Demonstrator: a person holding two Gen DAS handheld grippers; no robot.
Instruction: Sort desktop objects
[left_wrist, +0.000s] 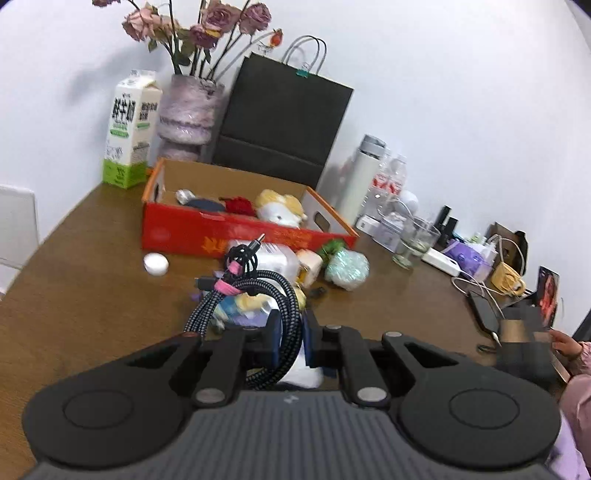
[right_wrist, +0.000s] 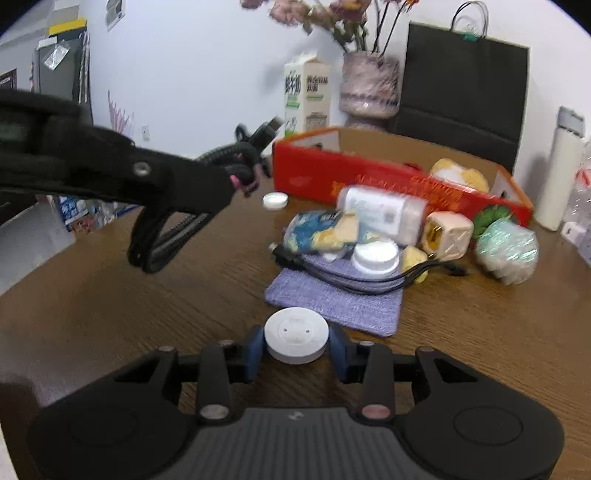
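My left gripper is shut on a coiled black braided cable tied with a pink strap, held above the table; it also shows in the right wrist view at the left, hanging from the gripper. My right gripper is shut on a white round disc just above the wooden table. A red cardboard box holding a plush toy and other items stands behind a pile of loose objects.
A purple cloth with a thin black cable lies ahead. A white cap, milk carton, flower vase, black paper bag, glass and bottles stand around. A person's hand is at the right.
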